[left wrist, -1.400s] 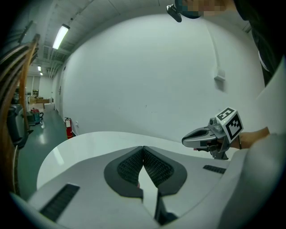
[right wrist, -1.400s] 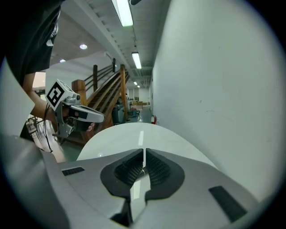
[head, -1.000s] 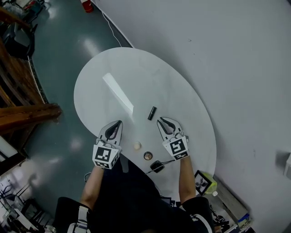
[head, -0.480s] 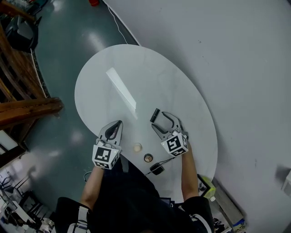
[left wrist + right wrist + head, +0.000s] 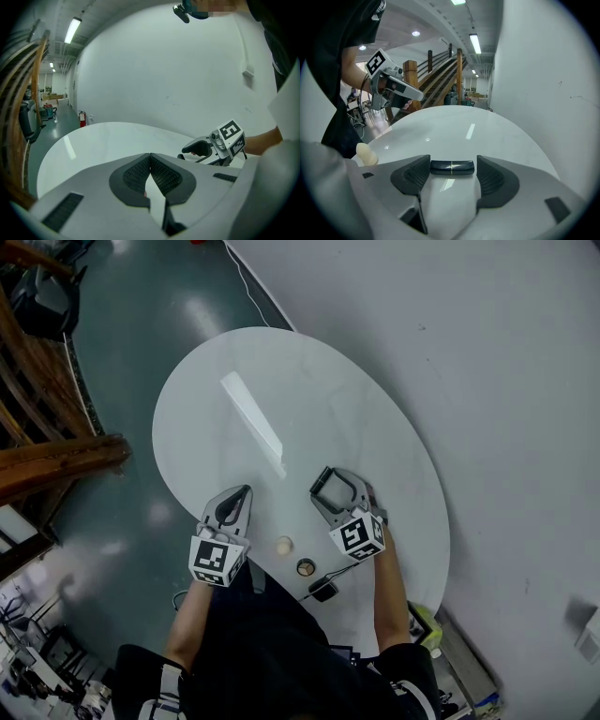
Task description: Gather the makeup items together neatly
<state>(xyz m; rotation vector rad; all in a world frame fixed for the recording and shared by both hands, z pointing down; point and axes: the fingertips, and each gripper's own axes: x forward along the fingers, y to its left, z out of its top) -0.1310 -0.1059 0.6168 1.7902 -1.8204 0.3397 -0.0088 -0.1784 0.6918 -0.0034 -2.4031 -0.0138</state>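
Observation:
A short black lipstick tube [image 5: 321, 481] lies on the white oval table [image 5: 281, 390]. My right gripper [image 5: 330, 474] has come down around it. Its jaws have just been opening and now stand wide. In the right gripper view the tube [image 5: 452, 167] lies crosswise between the pads [image 5: 416, 174], which do not press on it. A beige sponge [image 5: 283, 545], a small round compact [image 5: 306, 566] and a black item [image 5: 324, 589] sit near the table's near edge. My left gripper [image 5: 244, 493] rests left of the sponge, shut [image 5: 150, 157] and empty.
The table's near edge runs just behind both grippers, against the person's body. A grey wall [image 5: 506, 381] borders the table on the right. A wooden stair rail [image 5: 56, 465] stands on the floor to the left.
The right gripper went from shut to wide open and moved forward and down, so its jaws now straddle the black tube. The left gripper stayed about where it was.

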